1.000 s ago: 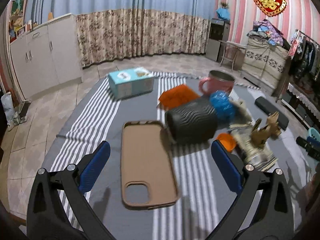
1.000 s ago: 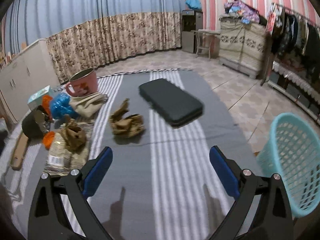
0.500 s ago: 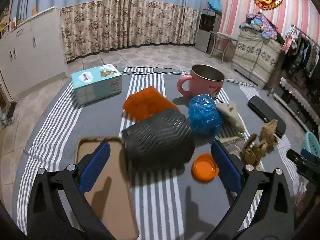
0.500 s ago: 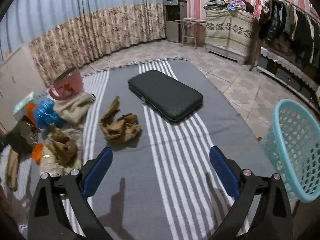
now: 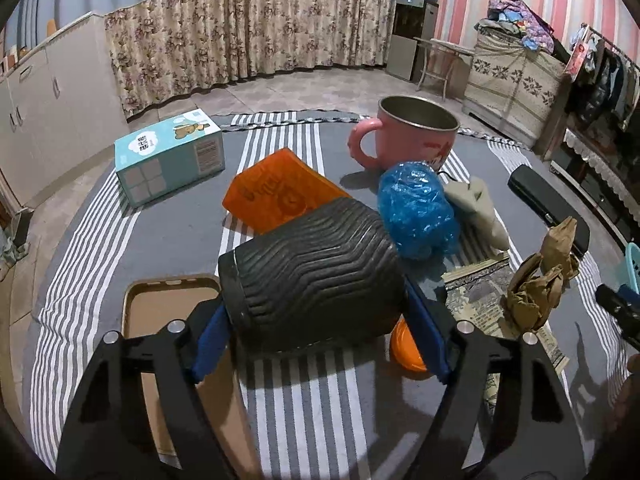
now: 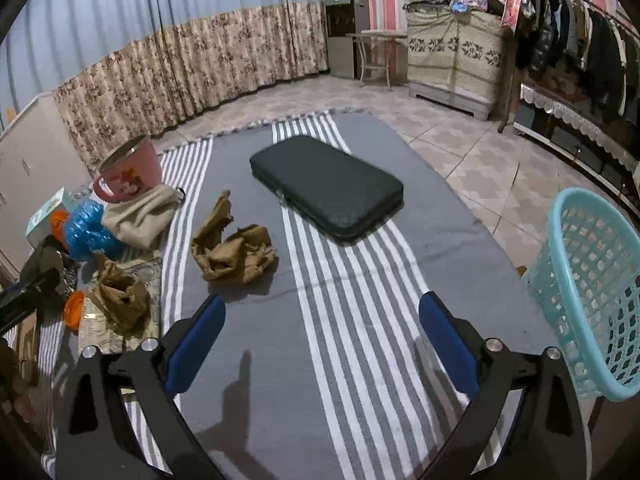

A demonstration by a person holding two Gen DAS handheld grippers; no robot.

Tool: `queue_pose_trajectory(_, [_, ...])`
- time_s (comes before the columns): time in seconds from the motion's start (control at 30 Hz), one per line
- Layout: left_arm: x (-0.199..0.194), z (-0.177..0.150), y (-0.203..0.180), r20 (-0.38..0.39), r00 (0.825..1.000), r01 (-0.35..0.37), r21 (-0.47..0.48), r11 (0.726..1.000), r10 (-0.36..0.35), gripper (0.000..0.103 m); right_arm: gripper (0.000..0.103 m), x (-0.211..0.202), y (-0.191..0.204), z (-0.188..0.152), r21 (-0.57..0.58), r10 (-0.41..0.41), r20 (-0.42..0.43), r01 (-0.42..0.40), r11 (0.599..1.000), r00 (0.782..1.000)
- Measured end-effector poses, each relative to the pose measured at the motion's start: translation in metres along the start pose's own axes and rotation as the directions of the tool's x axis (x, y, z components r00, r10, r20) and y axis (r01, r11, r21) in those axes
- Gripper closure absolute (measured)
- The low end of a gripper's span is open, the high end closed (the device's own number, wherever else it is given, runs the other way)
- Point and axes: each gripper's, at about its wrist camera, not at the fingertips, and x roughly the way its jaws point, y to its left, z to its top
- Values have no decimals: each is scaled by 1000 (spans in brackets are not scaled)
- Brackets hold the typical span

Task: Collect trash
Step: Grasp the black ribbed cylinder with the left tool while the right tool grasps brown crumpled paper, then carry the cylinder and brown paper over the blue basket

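My left gripper (image 5: 316,340) stands around a black ribbed cup (image 5: 312,276) that lies on its side on the striped cloth; its blue pads sit at the cup's two sides, and I cannot tell if they grip it. A crumpled blue plastic bag (image 5: 418,210), an orange wrapper (image 5: 276,196), an orange lid (image 5: 404,350) and crumpled brown paper (image 5: 540,276) lie around it. My right gripper (image 6: 320,344) is open and empty above the cloth, short of a second wad of brown paper (image 6: 234,250). A light blue basket (image 6: 592,292) stands at the right.
A pink mug (image 5: 412,136), a teal tissue box (image 5: 170,156), a tan phone case (image 5: 160,328), a beige cloth (image 5: 476,208) and a printed sheet (image 5: 484,300) lie on the table. A black flat case (image 6: 326,186) lies ahead of the right gripper.
My left gripper has moved forward and right until its jaws stand around the black cup. My right gripper has drifted slightly forward and stayed open.
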Motion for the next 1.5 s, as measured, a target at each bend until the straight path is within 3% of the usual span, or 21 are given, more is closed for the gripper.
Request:
queue_pose_trajectory(0.3, [-30,9,-1,106,994,-31,64,997,24,28,8,15,24,16,-52,35,-11,-36,998,999])
queue_pose_trajectory(0.53, [-35,27,22,126,992,-33,62,998,25,27,9,42,49,24,-103,32,-67,-39,994,997])
queue_pose_trajectory(0.6, [-32,29,28,129,991,-41,52,998,34,27,16,49,51,25,-108,46,-91,-56,993,995])
queue_pose_trajectory(0.63, [-31,30,31,129,991,-44,43,998,38,27,31,51,51,24,-109,56,-105,-67,992,993])
queue_pose_trajectory(0.73, [-27,32,37,124,991,-44,4,999,43,27,50,51,52,25,-122,73,-107,-86,989,992])
queue_pose_trajectory(0.87, [-30,34,31,139,989,-46,-7,999,47,27,52,43,48,25,-138,66,-83,-77,987,994])
queue_pose_trajectory(1.13, [-42,32,2,147,989,-24,25,999,20,27,53,-6,5,35,-123,5,31,-1,992,1000])
queue_pose_trajectory(1.5, [-75,29,-87,178,977,91,133,987,-114,27,53,-94,-116,34,25,-112,149,109,994,983])
